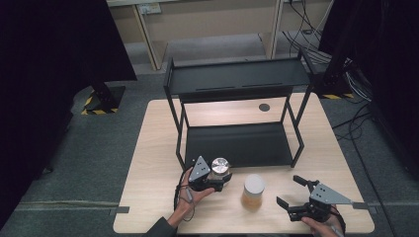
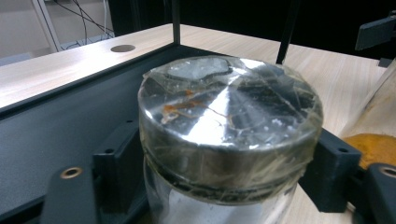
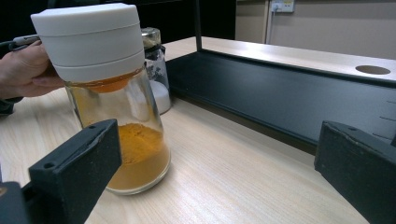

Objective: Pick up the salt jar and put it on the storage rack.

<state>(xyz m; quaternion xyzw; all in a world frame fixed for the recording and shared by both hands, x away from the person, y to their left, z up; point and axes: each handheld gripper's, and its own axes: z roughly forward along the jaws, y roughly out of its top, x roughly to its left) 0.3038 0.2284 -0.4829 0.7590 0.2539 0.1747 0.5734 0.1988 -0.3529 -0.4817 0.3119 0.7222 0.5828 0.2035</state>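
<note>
From the high view, the left gripper (image 1: 213, 180) pinches the silver-lid jar (image 1: 221, 169) at 7 o'clock on the tabletop (image 1: 148, 173), just before the black shelf (image 1: 237, 143). It is grabbed but not yet lifted.

In the left gripper view, both pads hug the jar's neck.

In the right gripper view, the right gripper (image 3: 219, 172) is spread wide, with the orange jar (image 3: 116, 98) at 10 o'clock, untouched.

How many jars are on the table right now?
2. The silver-lidded jar stands by the shelf rack's front edge, clamped in the left hand-held gripper. The white-lidded jar of orange powder stands free to its right, near the table's middle front.
</note>
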